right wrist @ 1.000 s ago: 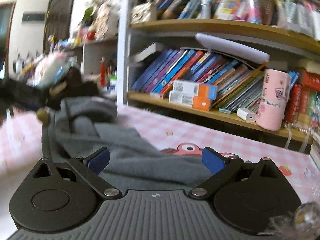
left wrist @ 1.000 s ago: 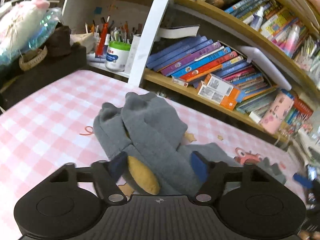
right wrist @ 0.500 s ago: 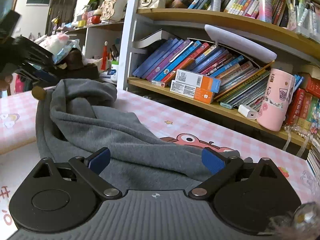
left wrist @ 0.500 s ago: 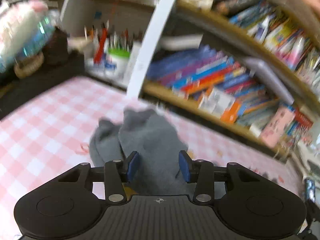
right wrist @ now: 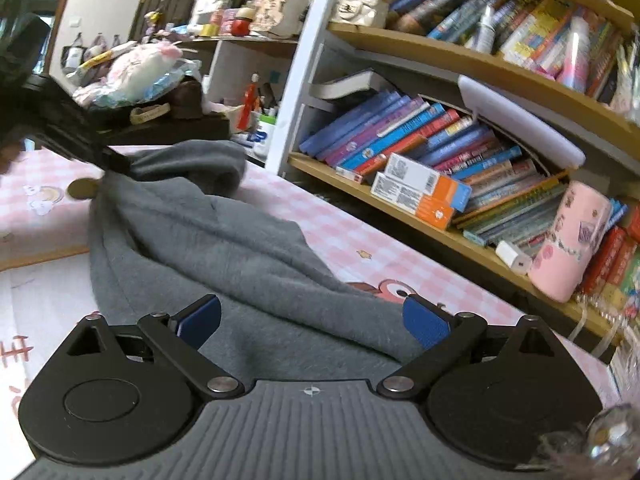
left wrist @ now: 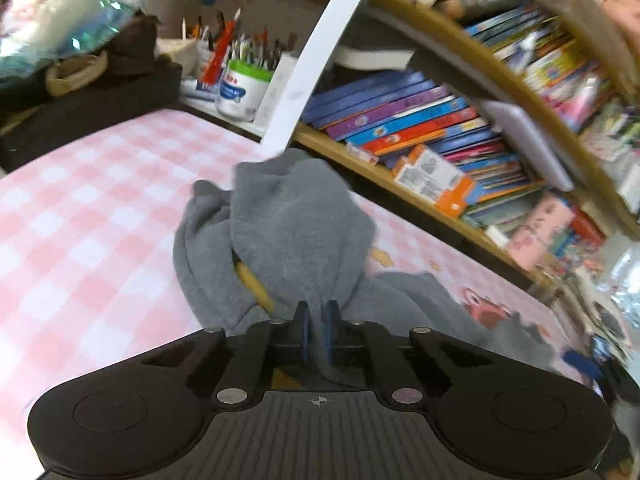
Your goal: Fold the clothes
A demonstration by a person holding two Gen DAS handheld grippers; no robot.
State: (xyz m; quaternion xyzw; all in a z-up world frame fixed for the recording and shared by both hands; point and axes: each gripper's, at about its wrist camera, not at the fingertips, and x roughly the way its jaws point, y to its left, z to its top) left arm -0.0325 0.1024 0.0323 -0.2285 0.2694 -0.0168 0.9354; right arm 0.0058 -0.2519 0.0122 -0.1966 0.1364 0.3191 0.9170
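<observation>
A grey fleece garment with a yellow patch lies bunched on the pink checked table. My left gripper is shut on a fold of the grey garment and lifts it into a peak. In the right wrist view the garment stretches from the left gripper, seen at far left, down between the blue pads of my right gripper. The right gripper is open, low over the cloth's near end, holding nothing.
A wooden bookshelf full of books runs along the table's far edge. A pink cup and a white charger stand on it. A pen pot and black box with a plush toy stand at far left.
My left gripper has closed from wide open onto a fold of the grey garment and pulled it up. The right gripper has stayed open over the cloth's near end.
</observation>
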